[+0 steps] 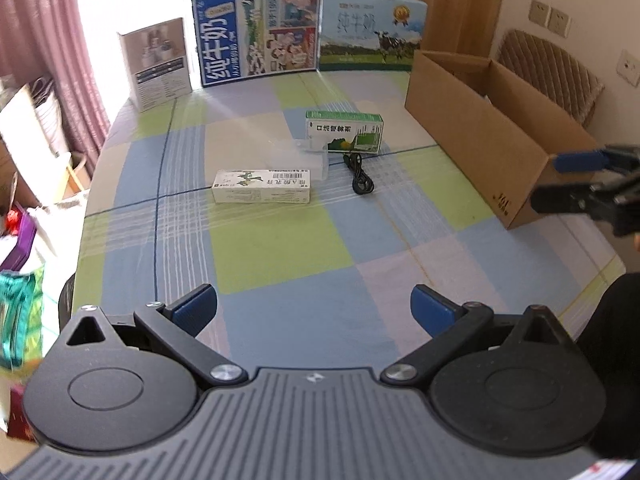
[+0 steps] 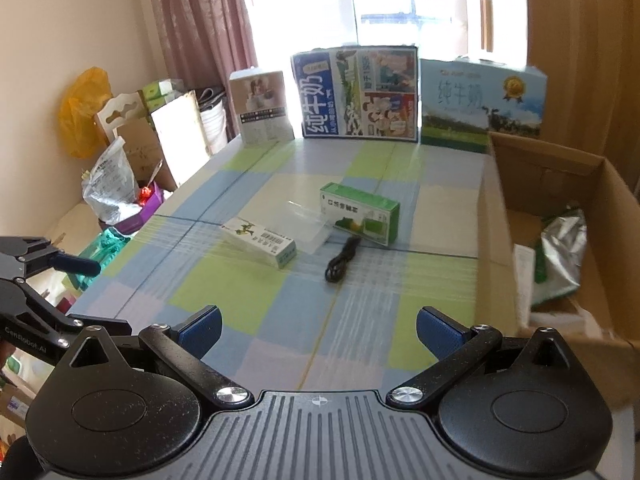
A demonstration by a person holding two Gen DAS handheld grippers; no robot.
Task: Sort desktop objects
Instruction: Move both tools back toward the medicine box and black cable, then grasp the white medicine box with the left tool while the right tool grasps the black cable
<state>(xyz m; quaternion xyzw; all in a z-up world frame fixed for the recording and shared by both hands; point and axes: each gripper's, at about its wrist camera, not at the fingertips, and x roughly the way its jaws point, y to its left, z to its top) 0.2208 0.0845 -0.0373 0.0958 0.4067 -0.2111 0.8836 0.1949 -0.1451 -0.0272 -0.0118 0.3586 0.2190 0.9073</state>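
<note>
Both grippers held low over the near edge of the surface [image 1: 280,248], covered in a pastel checked cloth. Left gripper [image 1: 314,310] spread wide, blue pads apart, nothing between them; right gripper [image 2: 318,330] likewise spread wide and empty. Right gripper also visible at right edge of left wrist view, in front of the cardboard box [image 1: 492,132]; left gripper visible at left edge of right wrist view. Mid-surface cluster, well ahead of both grippers: white medicine box [image 1: 262,186] lying flat, barcode on top; green-and-white medicine box [image 1: 345,132] lying flat further back and to the right; clear plastic bag [image 1: 302,158] between the two, touching or overlapping the white box's far corner, exact contact hard to tell; black cable [image 1: 360,176] loosely coiled just in front of the green box, right of the bag. Open cardboard box at the surface's right side, flaps up; inside it, in the right wrist view, a silver-and-green foil pouch [image 2: 560,256] and some white paper, rest unclear. Along the far edge, upright: small white carton [image 1: 158,62] at left, blue milk carton [image 1: 256,32] in the middle, pale blue milk carton with cow picture [image 1: 372,36] at right. Pink curtain [image 1: 44,32] and bright window behind.
</note>
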